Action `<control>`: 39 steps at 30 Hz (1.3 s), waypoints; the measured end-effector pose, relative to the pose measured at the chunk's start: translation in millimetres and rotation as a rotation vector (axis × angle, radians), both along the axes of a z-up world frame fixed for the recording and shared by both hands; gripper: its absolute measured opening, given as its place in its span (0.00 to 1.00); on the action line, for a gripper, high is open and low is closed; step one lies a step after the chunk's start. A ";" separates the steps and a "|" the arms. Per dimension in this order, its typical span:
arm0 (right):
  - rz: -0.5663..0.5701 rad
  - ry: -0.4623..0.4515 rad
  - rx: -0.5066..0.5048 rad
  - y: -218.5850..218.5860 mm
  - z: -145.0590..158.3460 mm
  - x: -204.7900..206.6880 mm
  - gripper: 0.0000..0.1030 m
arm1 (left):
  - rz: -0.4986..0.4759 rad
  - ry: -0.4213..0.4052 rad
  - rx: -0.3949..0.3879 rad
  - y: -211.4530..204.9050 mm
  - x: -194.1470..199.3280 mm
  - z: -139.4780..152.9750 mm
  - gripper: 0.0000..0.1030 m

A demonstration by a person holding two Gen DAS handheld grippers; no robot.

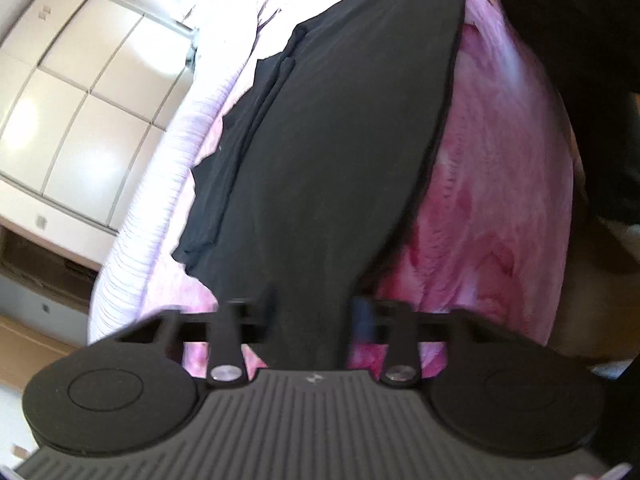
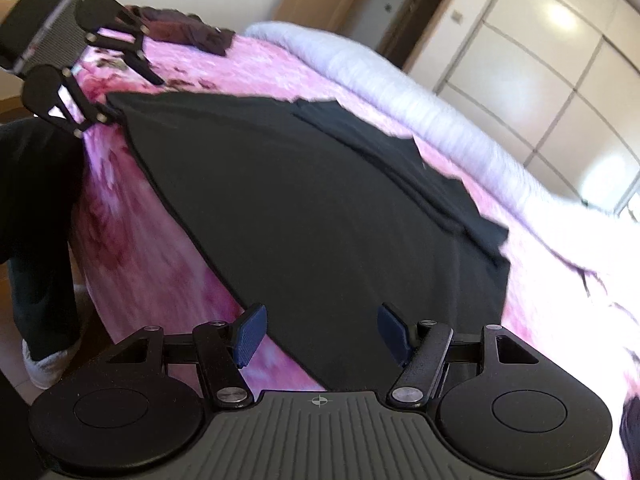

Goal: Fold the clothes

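Black garment [image 2: 320,200] lies on the pink bedspread [image 2: 280,68]; right gripper [image 2: 320,332] is spread above its edge, left gripper [image 1: 312,312] is spread around its corner.

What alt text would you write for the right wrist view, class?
A black garment lies spread on a pink bedspread, with the right gripper open over its near corner. The left gripper is at the far corner.

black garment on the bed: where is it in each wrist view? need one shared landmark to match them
Left wrist: black garment runs up the centre from the left gripper to the top edge.
Right wrist: it spans the centre, from the right gripper toward upper left.
Shared landmark: white wardrobe doors.
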State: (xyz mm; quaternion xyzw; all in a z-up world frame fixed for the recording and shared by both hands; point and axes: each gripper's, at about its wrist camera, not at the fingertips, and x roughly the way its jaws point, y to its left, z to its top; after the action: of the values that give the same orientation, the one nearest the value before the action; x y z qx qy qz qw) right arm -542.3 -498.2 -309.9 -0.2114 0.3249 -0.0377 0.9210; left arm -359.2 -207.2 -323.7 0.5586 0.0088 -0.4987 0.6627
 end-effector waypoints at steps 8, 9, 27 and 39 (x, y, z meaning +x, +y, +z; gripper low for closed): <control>0.233 -0.083 -0.079 50.5 -11.0 28.4 0.63 | 0.113 0.230 -0.098 -13.2 24.1 45.8 0.04; 0.247 -0.089 -0.084 54.6 -12.9 34.8 0.63 | 0.119 0.245 -0.108 -13.9 25.9 50.5 0.04; -0.005 0.114 -0.608 -55.8 -59.6 -31.3 0.51 | 0.117 0.206 -0.056 -18.8 31.7 41.2 0.04; 0.035 0.093 -0.579 -66.5 -6.8 -47.2 0.04 | 0.002 0.041 -0.002 17.4 12.0 74.7 0.02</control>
State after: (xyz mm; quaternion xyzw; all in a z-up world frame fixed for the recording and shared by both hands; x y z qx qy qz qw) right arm -589.5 -564.7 -316.7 -0.4724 0.3387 -0.1034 0.8071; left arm -347.1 -189.8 -249.0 0.5475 0.0227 -0.5093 0.6635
